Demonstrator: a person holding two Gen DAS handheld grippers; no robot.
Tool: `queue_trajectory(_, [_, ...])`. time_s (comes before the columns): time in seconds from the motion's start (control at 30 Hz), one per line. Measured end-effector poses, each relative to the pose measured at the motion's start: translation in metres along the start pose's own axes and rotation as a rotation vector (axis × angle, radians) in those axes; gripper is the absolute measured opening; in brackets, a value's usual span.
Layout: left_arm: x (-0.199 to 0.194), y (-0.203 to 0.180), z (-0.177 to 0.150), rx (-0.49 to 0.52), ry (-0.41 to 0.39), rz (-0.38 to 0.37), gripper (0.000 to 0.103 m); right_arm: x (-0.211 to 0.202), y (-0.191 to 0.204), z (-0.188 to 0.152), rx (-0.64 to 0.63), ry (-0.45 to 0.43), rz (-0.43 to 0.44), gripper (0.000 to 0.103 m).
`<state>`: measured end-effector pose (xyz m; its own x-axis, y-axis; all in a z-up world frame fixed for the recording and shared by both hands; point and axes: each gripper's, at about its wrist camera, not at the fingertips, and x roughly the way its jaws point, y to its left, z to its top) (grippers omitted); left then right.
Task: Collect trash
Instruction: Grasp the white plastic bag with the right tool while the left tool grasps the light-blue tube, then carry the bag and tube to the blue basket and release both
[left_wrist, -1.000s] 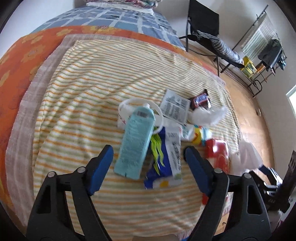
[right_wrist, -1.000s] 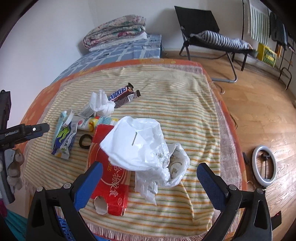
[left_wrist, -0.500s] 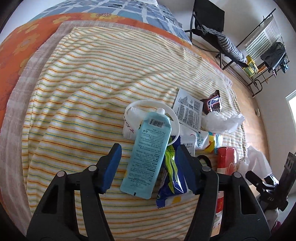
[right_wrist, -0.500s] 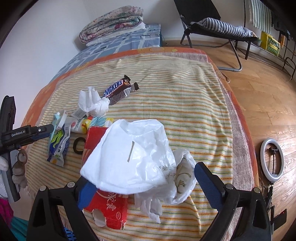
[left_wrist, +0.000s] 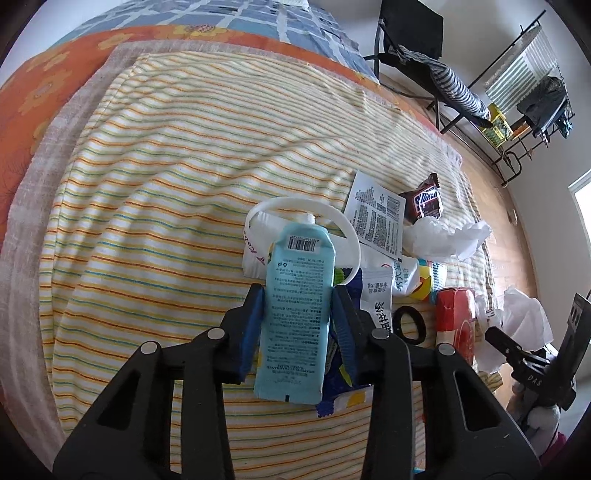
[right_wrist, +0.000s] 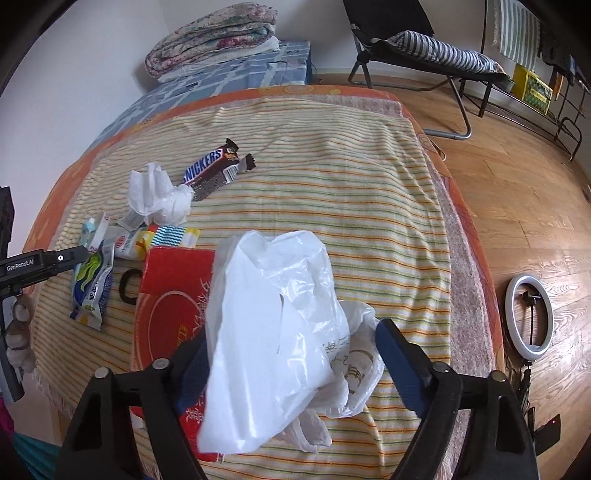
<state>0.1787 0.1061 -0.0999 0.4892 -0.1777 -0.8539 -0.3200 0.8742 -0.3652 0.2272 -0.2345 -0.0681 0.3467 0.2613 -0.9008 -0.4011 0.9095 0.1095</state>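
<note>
Step in hand, as I read it: grabbing the first bit of trash w/ the left gripper (left_wrist: 297, 325) while the right gripper (right_wrist: 291, 363) took hold of the bag (right_wrist: 273, 332).

Left: jaws were closing, already narrow, blue pads hard against both long edges of the pouch (left_wrist: 297, 295). Looked like contact on both sides, so call it gripped. The pouch lay flat on the blanket (left_wrist: 166, 184), spout end pointing away, resting over the white ring (left_wrist: 347, 229) and a blue snack wrapper (left_wrist: 341, 391) just right of it.

Right: jaws were closing too but wide apart. The bag stood crumpled betw. them; left pad was hidden behind the plastic, right pad stood clear of it. No grip yet.

Relative to the pouch: red box (left_wrist: 452, 325) to the right, leaflet (left_wrist: 376, 218), tissue (left_wrist: 443, 236) & Snickers wrapper (left_wrist: 426, 201) beyond-right.

Next move prob. calls for lifting the pouch clear w/o dragging the snack wrapper, and the right pinching the bag's rim so its mouth opens.
</note>
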Motion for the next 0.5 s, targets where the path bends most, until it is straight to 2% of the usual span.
queue_trajectory(0.17, [-0.01, 0.002, -0.002, 0.0, -0.016, -0.006, 0.037, 0.0, -0.009, -0.001, 0.038, 0.014, 0.005, 0.064])
queue_trajectory(0.3, [-0.017, 0.004, -0.002, 0.0, -0.033, -0.005, 0.037, -0.003, -0.019, -0.002, 0.085, 0.01, 0.037, 0.056])
queue_trajectory(0.37, [-0.021, 0.005, -0.002, -0.003, -0.041, -0.01, 0.037, -0.005, -0.022, -0.001, 0.101, 0.001, 0.06, 0.041])
queue_trajectory(0.5, [-0.031, 0.007, -0.003, -0.004, -0.06, -0.009, 0.037, -0.01, -0.024, -0.001, 0.128, -0.011, 0.088, 0.04])
